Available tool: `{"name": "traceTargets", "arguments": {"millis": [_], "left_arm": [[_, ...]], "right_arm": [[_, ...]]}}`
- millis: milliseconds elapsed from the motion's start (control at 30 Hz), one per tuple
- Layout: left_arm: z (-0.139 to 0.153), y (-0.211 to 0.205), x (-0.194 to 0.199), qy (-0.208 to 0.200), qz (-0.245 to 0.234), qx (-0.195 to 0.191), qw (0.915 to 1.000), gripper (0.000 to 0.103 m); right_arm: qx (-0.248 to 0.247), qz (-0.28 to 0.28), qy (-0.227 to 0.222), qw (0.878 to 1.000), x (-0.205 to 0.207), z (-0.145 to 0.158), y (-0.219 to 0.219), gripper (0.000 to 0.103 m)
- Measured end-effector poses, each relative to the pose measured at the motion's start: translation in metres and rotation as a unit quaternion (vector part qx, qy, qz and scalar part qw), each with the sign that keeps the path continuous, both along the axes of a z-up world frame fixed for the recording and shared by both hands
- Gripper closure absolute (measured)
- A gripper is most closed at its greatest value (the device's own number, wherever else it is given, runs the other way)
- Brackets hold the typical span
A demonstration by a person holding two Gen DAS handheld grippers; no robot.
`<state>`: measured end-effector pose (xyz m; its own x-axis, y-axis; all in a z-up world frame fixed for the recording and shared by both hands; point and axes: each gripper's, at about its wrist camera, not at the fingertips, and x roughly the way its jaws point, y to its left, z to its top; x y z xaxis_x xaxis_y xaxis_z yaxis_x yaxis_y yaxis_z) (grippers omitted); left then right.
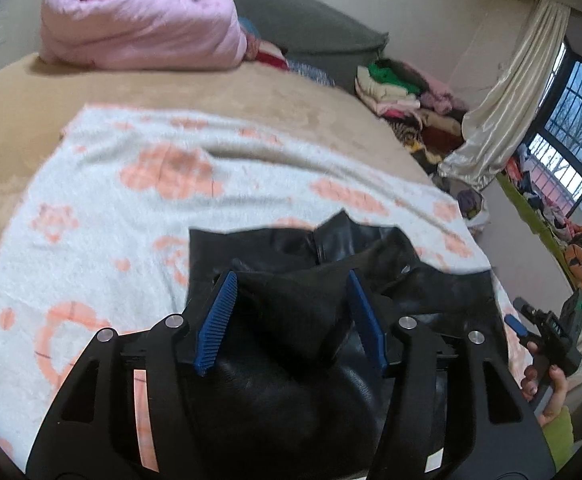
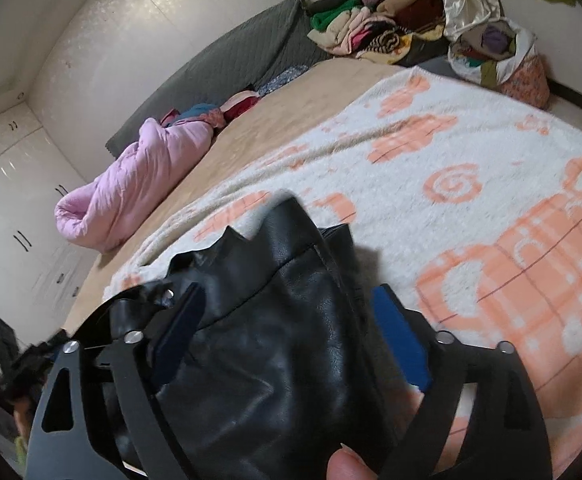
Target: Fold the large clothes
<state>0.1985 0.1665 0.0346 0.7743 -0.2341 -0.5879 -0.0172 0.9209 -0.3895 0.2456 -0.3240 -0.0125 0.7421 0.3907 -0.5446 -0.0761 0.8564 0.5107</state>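
The black glossy leather garment (image 1: 291, 360) lies bunched on the white-and-orange fleece blanket (image 1: 111, 200) over the bed, directly between both spread jaws, left gripper (image 1: 291, 320) and right gripper (image 2: 291, 340), seemingly unpinched.

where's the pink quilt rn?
The rolled pink quilt lies at the far end of the bed against the grey headboard: upper left in the left wrist view, left of middle in the right wrist view.

Soft daylight from a barred window (image 1: 571, 128) fills the room, casting only faint shadows. Glare streaks glossy white wardrobe doors (image 2: 7, 184). Motion blur smears the white-and-orange patterned fleece blanket (image 1: 131, 184); fisheye distortion bends and darkens every edge.
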Motion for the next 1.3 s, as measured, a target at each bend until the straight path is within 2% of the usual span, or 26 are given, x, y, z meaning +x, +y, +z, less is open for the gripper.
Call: {"name": "traceTargets", "arguments": {"millis": [67, 200, 333, 400, 433, 500, 567, 600, 733, 867, 933, 1100, 1167, 1300], "left_arm": [[0.005, 0.002, -0.003, -0.008, 0.012, 0.018, 0.9997, 0.055], [-0.007, 0.002, 0.005, 0.012, 0.033, 0.091, 0.9952, 0.055], [-0.038, -0.003, 0.024, 0.065, 0.01, 0.101, 0.9927, 0.055], [-0.049, -0.009, 0.032, 0.076, 0.003, 0.124, 0.9894, 0.055], [-0.051, -0.01, 0.033, 0.075, -0.001, 0.127, 0.9891, 0.058], [-0.054, -0.017, 0.035, 0.069, -0.006, 0.15, 0.9863, 0.082], [-0.048, -0.022, 0.031, 0.051, -0.005, 0.168, 0.9844, 0.099], [-0.038, -0.022, 0.027, 0.035, -0.002, 0.17, 0.9847, 0.1], [0.001, -0.013, 0.021, -0.013, -0.003, 0.137, 0.9905, 0.101], [0.004, -0.006, 0.035, -0.019, 0.01, 0.133, 0.9909, 0.101], [-0.008, -0.004, 0.049, -0.001, 0.01, 0.123, 0.9923, 0.101], [-0.049, -0.006, 0.071, 0.051, 0.017, 0.137, 0.9891, 0.098], [-0.061, -0.005, 0.073, 0.067, 0.019, 0.145, 0.987, 0.095], [-0.069, -0.003, 0.072, 0.077, 0.025, 0.141, 0.9866, 0.09]], "right_arm": [[-0.03, -0.005, -0.004, 1.0, 0.001, 0.002, 0.003, 0.015], [-0.124, -0.003, -0.009, 0.992, 0.006, 0.003, 0.019, 0.015], [-0.171, 0.015, 0.0, 0.985, 0.02, -0.006, 0.029, 0.018], [-0.186, 0.028, 0.009, 0.982, 0.029, -0.012, 0.034, 0.032], [-0.193, 0.037, 0.014, 0.98, 0.033, -0.017, 0.036, 0.037], [-0.208, 0.047, 0.017, 0.977, 0.037, -0.024, 0.04, 0.077], [-0.225, 0.041, 0.012, 0.973, 0.037, -0.024, 0.043, 0.09], [-0.211, 0.035, 0.001, 0.977, 0.034, -0.016, 0.04, 0.092], [-0.123, 0.023, -0.046, 0.991, 0.027, 0.021, 0.024, 0.094], [-0.092, -0.003, -0.034, 0.995, 0.05, 0.023, 0.016, 0.094], [-0.101, -0.007, -0.01, 0.995, 0.069, 0.005, 0.02, 0.094], [-0.15, -0.009, 0.03, 0.988, 0.088, -0.031, 0.033, 0.094], [-0.15, -0.008, 0.038, 0.988, 0.09, -0.037, 0.033, 0.092], [-0.156, -0.008, 0.051, 0.986, 0.091, -0.046, 0.034, 0.09]]}}
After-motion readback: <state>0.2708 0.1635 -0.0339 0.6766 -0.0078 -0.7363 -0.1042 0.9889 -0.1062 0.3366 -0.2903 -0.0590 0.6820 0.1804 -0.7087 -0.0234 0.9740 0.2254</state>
